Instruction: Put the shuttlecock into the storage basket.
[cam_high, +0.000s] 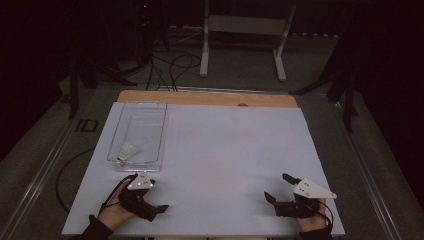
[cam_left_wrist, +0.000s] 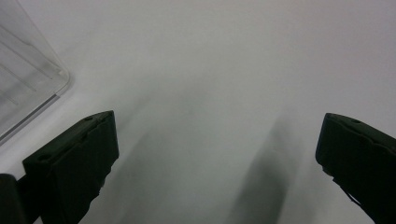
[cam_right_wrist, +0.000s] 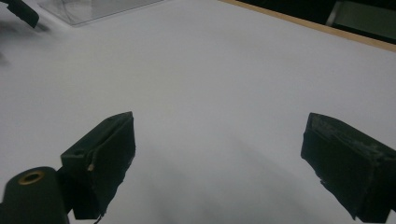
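Your left gripper (cam_high: 150, 197), jaws released and empty, sits just beside the clear tray (cam_high: 162, 131) holding the shuttlecock (cam_high: 127, 150); your right gripper (cam_high: 280, 187), also released, rests well apart across the bench (cam_high: 235, 150).

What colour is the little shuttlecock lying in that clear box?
The shuttlecock looks white, inside the clear box near the left claw; the high view shows it best.

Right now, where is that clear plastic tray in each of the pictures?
High view: the clear tray sits at the table's left, just beyond the left gripper.
Left gripper view: its rounded corner fills the upper left.
Right gripper view: its near edge runs along the top left.
Shared landmark: the white table sheet.
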